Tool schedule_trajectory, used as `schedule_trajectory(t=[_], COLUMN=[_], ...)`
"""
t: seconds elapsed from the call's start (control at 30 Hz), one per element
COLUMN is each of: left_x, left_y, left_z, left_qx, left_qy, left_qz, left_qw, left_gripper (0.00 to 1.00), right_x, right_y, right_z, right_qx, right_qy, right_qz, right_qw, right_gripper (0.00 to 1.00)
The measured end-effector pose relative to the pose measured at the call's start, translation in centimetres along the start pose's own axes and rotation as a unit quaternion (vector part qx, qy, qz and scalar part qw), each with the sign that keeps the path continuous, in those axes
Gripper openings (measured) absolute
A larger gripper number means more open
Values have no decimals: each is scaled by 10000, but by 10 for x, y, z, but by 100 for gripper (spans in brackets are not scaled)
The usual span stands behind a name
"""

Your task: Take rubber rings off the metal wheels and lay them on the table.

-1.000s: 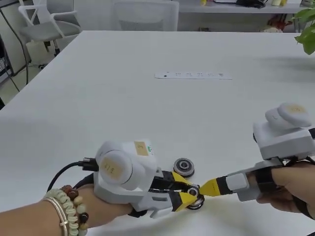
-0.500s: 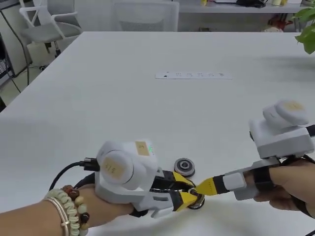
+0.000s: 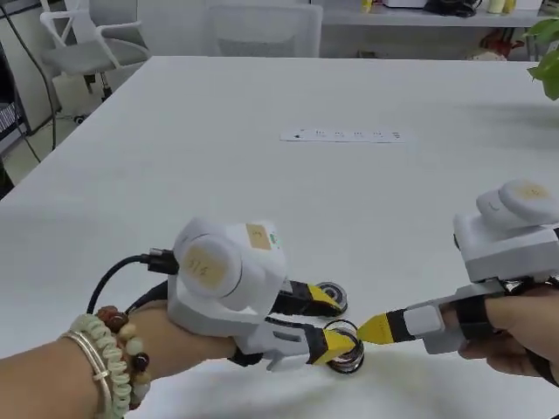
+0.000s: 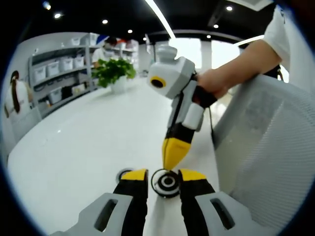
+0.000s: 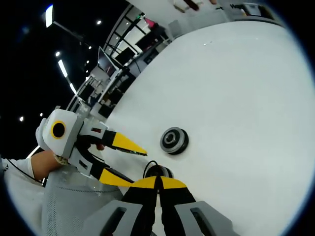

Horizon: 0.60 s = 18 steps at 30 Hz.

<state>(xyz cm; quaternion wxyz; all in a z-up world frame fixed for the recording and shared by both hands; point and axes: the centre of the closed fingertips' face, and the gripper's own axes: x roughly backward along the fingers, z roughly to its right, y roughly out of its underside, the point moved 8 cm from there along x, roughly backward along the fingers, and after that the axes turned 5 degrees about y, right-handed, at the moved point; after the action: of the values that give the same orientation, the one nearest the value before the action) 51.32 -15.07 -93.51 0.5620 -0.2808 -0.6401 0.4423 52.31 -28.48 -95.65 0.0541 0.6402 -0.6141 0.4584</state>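
A metal wheel [image 3: 348, 356] [image 4: 167, 183] [image 5: 162, 172] lies on the white table [image 3: 262, 192] between the spread jaws of my left gripper [image 3: 334, 321] [image 4: 165, 174], which is open around it. From the right, my right gripper [image 3: 367, 332] [image 5: 157, 181] [image 4: 172, 160] is shut on a thin black rubber ring [image 5: 149, 165] that arcs up off this wheel. A second wheel [image 3: 336, 289] [image 5: 173, 140] [image 4: 123, 173] lies just beyond, partly hidden behind the left gripper's far jaw.
A white power strip [image 3: 342, 135] lies mid-table, far from the work. Chairs [image 3: 262, 30] stand at the far edge and a plant [image 3: 546, 52] at the far right. The left gripper's black cable [image 3: 122, 272] trails to the left.
The left gripper's jaws have spread apart around the wheel. The right gripper stays shut at the wheel and the ring now arcs up off it. The camera shifted slightly.
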Motion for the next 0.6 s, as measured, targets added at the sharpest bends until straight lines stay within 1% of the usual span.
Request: schedule_trajectory(t=[0.03,0.1,0.13,0.2,0.23,0.3,0.37,0.43,0.5,0.53,0.6], left_x=[2,8,12,17,21,29,38,46,58,63,78], left_y=[-2,-8,-10,-12,-14,-17,-21,-25,-29,-30,-32], left_z=[0,2,3,6,7,6,7,8,9,10,10], left_qx=[-11,-126,-124,-3,-122,-337,-302,-353,-382,-391,-368], left_qy=[-2,51,91,258,250,272,290,263,176,116,-112], left_qz=[19,4,5,-34,-80,-257,-349,-338,-285,-257,-164], left_qw=[10000,9999,9999,9997,9996,9987,9985,9985,9987,9988,9991], left_gripper=[27,29,30,34,36,40,44,48,51,53,58], right_x=[1,4,5,8,10,14,19,22,25,26,31], right_y=[0,-3,-4,-6,-8,-11,-15,-16,-16,-16,-17], right_z=[0,0,0,0,-1,-2,-3,-4,-4,-5,-4], right_qx=[-1,-5,-16,-59,-55,-38,-42,-48,-66,-55,-88], right_qy=[-3,7,0,-10,-13,-8,-39,-83,-126,-130,-159], right_qz=[26,98,139,241,291,399,537,614,651,677,776], right_qw=[10000,10000,9999,9997,9996,9992,9985,9981,9978,9976,9968], right_gripper=[0,0,0,0,0,0,0,0,0,0,0])
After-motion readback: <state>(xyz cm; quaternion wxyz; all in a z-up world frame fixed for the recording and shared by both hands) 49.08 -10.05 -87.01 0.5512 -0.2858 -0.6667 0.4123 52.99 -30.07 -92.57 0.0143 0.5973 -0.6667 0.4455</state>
